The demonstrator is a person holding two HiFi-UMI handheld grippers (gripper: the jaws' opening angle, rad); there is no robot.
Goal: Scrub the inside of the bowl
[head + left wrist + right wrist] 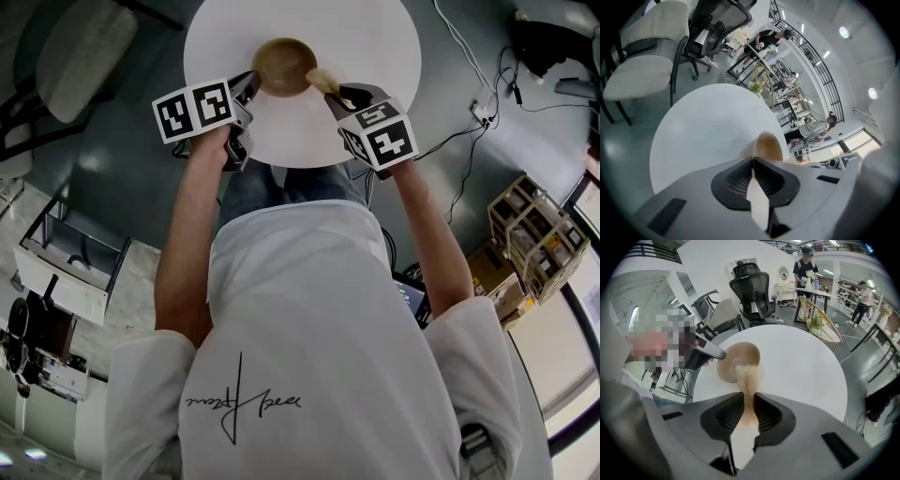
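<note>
A round brown wooden bowl (284,64) stands on the round white bench (375,47). The left tool (251,84) is clamped on the bowl's left rim. The right tool (339,94) is closed on a tan fibrous scrubber (746,380), whose far end reaches over the bowl's right rim into its hollow.

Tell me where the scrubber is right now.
In the head view, the tan scrubber is clamped in the right gripper, its tip at the right rim of the bowl.
</note>
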